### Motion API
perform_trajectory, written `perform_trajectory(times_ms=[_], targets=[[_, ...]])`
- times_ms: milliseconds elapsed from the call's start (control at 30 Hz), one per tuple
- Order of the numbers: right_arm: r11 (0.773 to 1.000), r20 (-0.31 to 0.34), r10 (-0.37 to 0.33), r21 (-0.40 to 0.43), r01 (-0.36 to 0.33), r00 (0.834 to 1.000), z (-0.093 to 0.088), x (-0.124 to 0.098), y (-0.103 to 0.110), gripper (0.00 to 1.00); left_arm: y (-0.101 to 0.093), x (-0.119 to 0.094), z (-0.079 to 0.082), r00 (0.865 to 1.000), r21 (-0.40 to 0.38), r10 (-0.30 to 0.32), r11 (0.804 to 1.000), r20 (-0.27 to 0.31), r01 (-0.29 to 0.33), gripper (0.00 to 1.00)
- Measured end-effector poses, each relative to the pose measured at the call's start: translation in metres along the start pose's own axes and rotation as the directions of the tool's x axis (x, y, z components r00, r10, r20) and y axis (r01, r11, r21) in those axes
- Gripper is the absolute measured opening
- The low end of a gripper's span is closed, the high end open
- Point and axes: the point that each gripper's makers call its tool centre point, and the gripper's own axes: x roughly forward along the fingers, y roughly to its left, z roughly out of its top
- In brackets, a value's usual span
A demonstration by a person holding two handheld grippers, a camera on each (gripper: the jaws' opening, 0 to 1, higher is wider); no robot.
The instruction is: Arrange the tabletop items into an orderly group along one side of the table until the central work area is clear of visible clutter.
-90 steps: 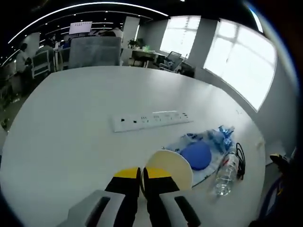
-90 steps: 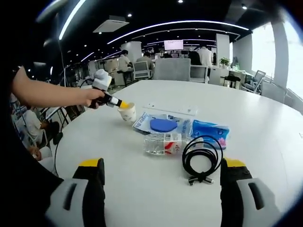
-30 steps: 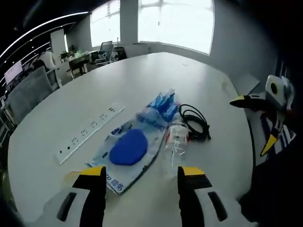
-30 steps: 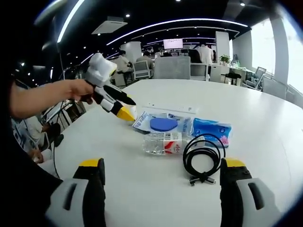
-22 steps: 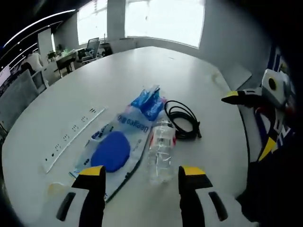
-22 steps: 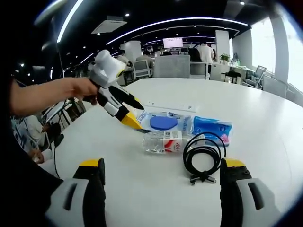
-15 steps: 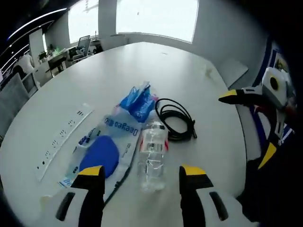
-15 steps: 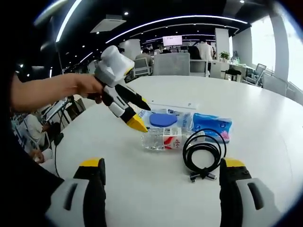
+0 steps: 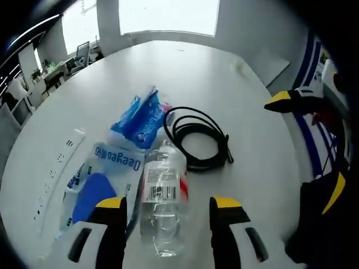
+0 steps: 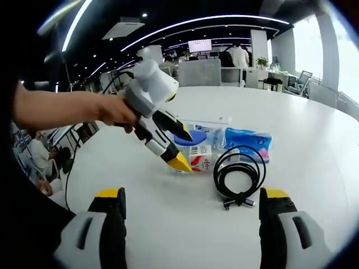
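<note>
A clear plastic bottle (image 9: 162,199) with a white label lies on the white table (image 9: 241,95), its body between the jaws of my open left gripper (image 9: 168,204), which do not touch it. In the right gripper view the left gripper (image 10: 185,148), held by a hand (image 10: 115,115), points down over the bottle (image 10: 201,163). Beside the bottle lie a coiled black cable (image 9: 196,137), a blue tissue pack (image 9: 137,115) and a plastic bag with a blue disc (image 9: 92,188). My right gripper (image 10: 190,196) is open, short of the cable (image 10: 238,174).
A white power strip (image 9: 53,176) lies beyond the bag. The right gripper (image 9: 308,143) shows at the table edge, on the right of the left gripper view. Office chairs and desks (image 10: 199,70) stand behind the table. Bare tabletop (image 10: 314,145) extends to the right.
The left gripper let go of a paper cup, opened, and swung over to the bottle, which now lies between its jaws. The right gripper has stayed in place.
</note>
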Motion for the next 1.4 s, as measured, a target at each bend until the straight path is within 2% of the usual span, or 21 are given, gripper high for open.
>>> perform_trajectory(times_ms=[233, 333, 467, 633, 967, 1100, 1400], targets=[[1.0, -0.004, -0.016, 0.011, 0.016, 1.0, -0.005, -0.002, -0.005, 0.94, -0.001, 0.015, 0.001, 1.0, 0.011, 0.008, 1.0, -0.022, -0.008, 0.49], [1.0, -0.006, -0.023, 0.014, 0.023, 1.0, -0.007, -0.004, -0.008, 0.94, 0.002, 0.024, -0.004, 0.999, 0.056, 0.016, 0.998, -0.051, -0.013, 0.46], [0.999, -0.004, -0.04, 0.023, 0.04, 0.999, -0.011, -0.009, -0.015, 0.93, 0.005, 0.03, -0.007, 0.997, 0.069, 0.019, 0.998, -0.078, -0.014, 0.42], [0.997, -0.015, -0.053, 0.047, 0.054, 0.998, -0.018, -0.011, -0.021, 0.92, 0.006, 0.036, -0.011, 0.994, 0.11, 0.028, 0.994, -0.108, -0.016, 0.43], [0.997, -0.019, -0.054, 0.05, 0.055, 0.998, -0.02, -0.007, -0.021, 0.91, 0.007, 0.035, -0.011, 0.993, 0.123, 0.047, 0.992, -0.104, -0.034, 0.4], [0.997, -0.011, -0.055, 0.049, 0.055, 0.998, -0.017, -0.006, -0.022, 0.91, 0.008, 0.034, -0.01, 0.992, 0.157, 0.062, 0.987, -0.107, -0.045, 0.39], [0.997, 0.0, -0.061, 0.056, 0.061, 0.998, -0.018, -0.009, -0.023, 0.91, 0.008, 0.028, -0.01, 0.989, 0.105, 0.095, 0.991, -0.115, -0.083, 0.37]])
